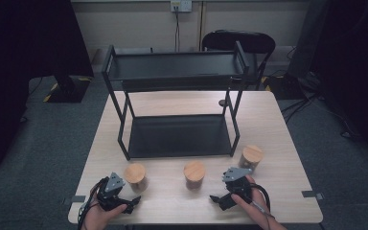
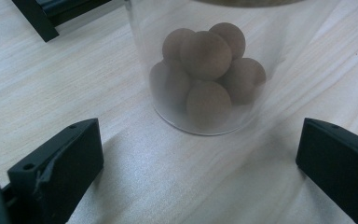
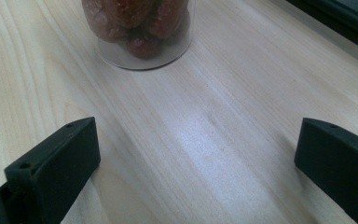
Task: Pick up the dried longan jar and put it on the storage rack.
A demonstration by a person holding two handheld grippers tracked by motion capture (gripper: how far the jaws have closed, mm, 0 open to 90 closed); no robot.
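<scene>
Three lidded jars stand in front of the rack (image 1: 177, 103). The left gripper (image 1: 124, 203) faces the left jar (image 1: 135, 176), jaws wide apart and empty. The right gripper (image 1: 219, 199), equally spread, points at the middle jar (image 1: 194, 174).

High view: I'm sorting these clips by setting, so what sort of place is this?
Probably a lab or office room arranged for recording, not a home: a light wooden table on grey carpet, a black two-tier metal shelf rack, and cables running to a wall socket.
</scene>
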